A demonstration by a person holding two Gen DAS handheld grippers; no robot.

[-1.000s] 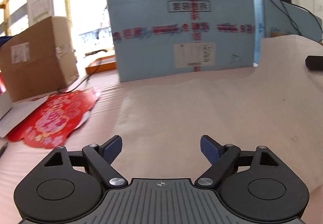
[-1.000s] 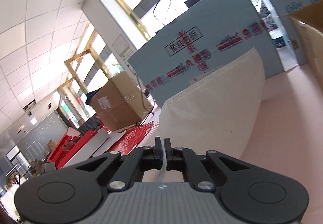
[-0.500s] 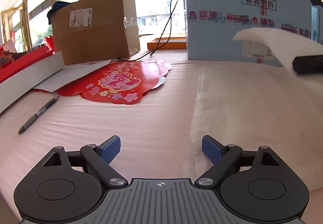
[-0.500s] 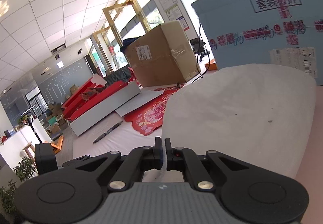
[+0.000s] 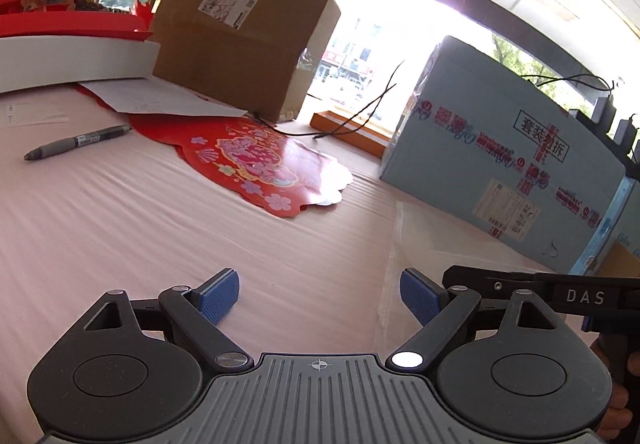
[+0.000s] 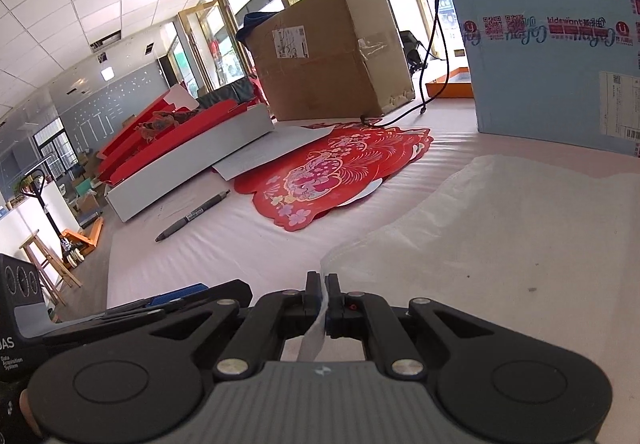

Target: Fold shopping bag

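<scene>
Pale pink ribbed cover over the table (image 5: 120,212), wide and mostly bare on the near side. Far edge is crowded: brown cardboard box (image 6: 332,52) w/ a shipping label, big light-blue carton (image 5: 504,172) w/ red print, black cable (image 6: 432,44) trailing down btwn them, orange tray (image 5: 348,132) behind. Red paper decoration (image 6: 332,176) lies flat near the brown box, white sheet (image 5: 156,100) partly over it, grey pen (image 5: 76,142) just off to the side, long white-and-red box (image 6: 188,148) along that far side too. Room beyond: grid ceiling, gold-framed glass doors, dark wall board, a wooden stool (image 6: 48,264) and a pallet jack on the floor off the table's end.

Right gripper (image 6: 324,290) — jaws have just been easing apart a touch, but the white edge of the shopping bag (image 6: 520,244) sits pinched btwn the pads, strip running back under the claw. Bag itself, white non-woven, is spread on the cover in front of it, reaching toward the blue carton, a soft fold along its near edge.

Left gripper (image 5: 320,296) — jaws wide, blue pads (image 5: 218,296) well apart, nothing btwn them, hovering over bare cover just beside the bag's edge. Right tool sits close alongside it. Free run of table ahead up to the red decoration.
</scene>
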